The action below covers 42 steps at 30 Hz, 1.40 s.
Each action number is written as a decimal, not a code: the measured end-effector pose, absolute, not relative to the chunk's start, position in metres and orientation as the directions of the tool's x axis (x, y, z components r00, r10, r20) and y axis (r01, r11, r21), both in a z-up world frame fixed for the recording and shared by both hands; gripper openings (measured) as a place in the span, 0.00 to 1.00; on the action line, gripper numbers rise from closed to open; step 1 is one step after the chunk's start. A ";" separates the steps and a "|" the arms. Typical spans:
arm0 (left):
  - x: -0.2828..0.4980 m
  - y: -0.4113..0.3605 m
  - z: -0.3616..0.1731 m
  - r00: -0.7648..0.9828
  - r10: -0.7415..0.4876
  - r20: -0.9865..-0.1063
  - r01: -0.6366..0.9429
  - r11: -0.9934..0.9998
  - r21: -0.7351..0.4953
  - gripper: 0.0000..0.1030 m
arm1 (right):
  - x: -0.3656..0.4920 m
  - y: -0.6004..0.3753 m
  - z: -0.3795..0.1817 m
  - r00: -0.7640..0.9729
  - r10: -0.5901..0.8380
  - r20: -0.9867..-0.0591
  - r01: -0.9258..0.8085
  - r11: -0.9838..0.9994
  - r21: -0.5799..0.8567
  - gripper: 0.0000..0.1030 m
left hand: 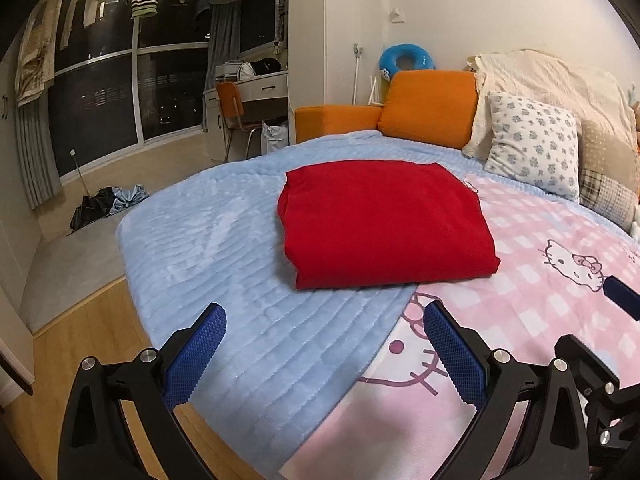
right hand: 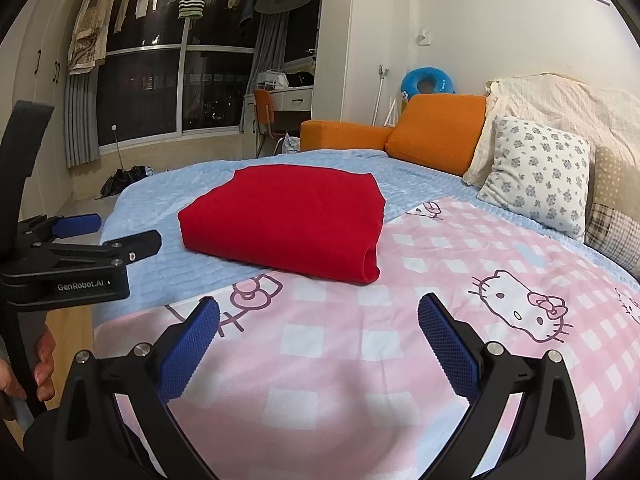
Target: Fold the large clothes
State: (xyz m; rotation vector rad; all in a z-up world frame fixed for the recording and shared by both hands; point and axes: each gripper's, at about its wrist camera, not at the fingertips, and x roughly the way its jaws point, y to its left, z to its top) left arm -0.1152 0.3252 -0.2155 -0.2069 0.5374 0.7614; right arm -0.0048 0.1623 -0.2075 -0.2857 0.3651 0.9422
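A red garment [left hand: 384,222] lies folded into a thick rectangle on the bed, across the seam between the light blue blanket [left hand: 224,248] and the pink Hello Kitty sheet [left hand: 560,300]. It also shows in the right wrist view [right hand: 288,220]. My left gripper [left hand: 324,320] is open and empty, hovering short of the garment's near edge. My right gripper [right hand: 319,314] is open and empty over the pink sheet [right hand: 360,360], also short of the garment. The left gripper's body [right hand: 80,256] shows at the left of the right wrist view.
Pillows [left hand: 532,144] and an orange cushion [left hand: 428,108] line the bed's far side. The bed's left edge drops to a wooden floor [left hand: 80,340]. A folded umbrella [left hand: 104,206] lies on the floor by the window. A desk and chair [left hand: 240,108] stand beyond.
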 end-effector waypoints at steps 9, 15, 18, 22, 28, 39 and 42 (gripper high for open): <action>-0.118 0.325 -0.213 0.578 0.621 -0.530 -0.723 0.690 0.020 0.97 | -0.006 0.162 -0.207 0.542 0.730 -0.417 -0.823 0.562 -0.085 0.95; -0.113 0.324 -0.214 0.569 0.616 -0.545 -0.721 0.693 0.032 0.97 | -0.006 0.162 -0.207 0.542 0.729 -0.418 -0.823 0.560 -0.092 0.95; -0.112 0.320 -0.213 0.594 0.603 -0.532 -0.698 0.716 0.032 0.97 | -0.006 0.162 -0.207 0.545 0.727 -0.418 -0.822 0.563 -0.092 0.95; -0.106 0.314 -0.211 0.620 0.584 -0.524 -0.662 0.748 0.049 0.97 | -0.005 0.162 -0.207 0.544 0.728 -0.418 -0.822 0.562 -0.092 0.95; -0.106 0.306 -0.208 0.629 0.595 -0.501 -0.656 0.752 0.070 0.97 | -0.003 0.161 -0.208 0.545 0.725 -0.421 -0.821 0.563 -0.095 0.95; -0.105 0.308 -0.211 0.635 0.586 -0.503 -0.648 0.759 0.067 0.97 | -0.002 0.160 -0.209 0.546 0.723 -0.423 -0.821 0.563 -0.097 0.95; -0.106 0.307 -0.211 0.638 0.582 -0.504 -0.644 0.763 0.066 0.97 | -0.002 0.160 -0.209 0.547 0.723 -0.423 -0.821 0.563 -0.098 0.95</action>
